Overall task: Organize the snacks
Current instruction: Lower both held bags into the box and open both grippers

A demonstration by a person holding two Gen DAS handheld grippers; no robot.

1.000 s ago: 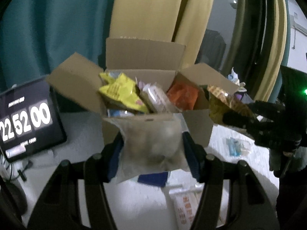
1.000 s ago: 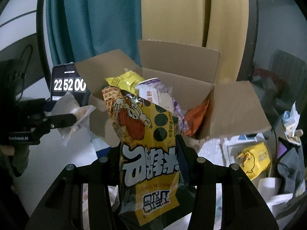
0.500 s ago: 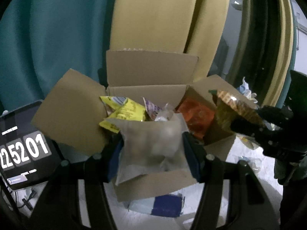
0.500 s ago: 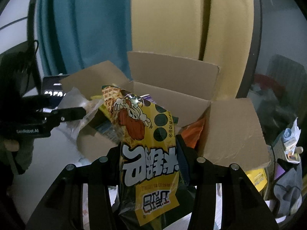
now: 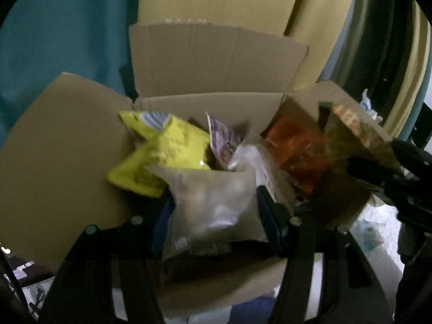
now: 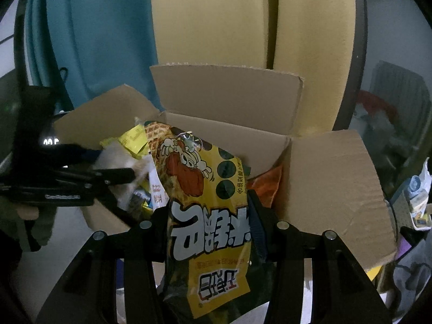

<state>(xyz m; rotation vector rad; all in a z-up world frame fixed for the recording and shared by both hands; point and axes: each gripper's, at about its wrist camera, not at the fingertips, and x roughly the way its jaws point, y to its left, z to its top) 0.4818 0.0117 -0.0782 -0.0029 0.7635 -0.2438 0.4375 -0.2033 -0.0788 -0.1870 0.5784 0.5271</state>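
Snack bags (image 6: 208, 216) seemingly poised over cardboard box (image 6: 332, 189).

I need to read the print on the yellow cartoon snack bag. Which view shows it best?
The right wrist view: the yellow cartoon snack bag faces the camera, clamped in the right gripper. The left wrist view shows only its blurred edge.

Both tongs are closer to the cardboard box (image 5: 216, 62) than a second ago: the left tongs (image 5: 213, 210) now carry the clear bag (image 5: 210, 202) over its opening, the right tongs (image 6: 209, 216) bring the yellow snack bag (image 6: 205, 202) above its near edge
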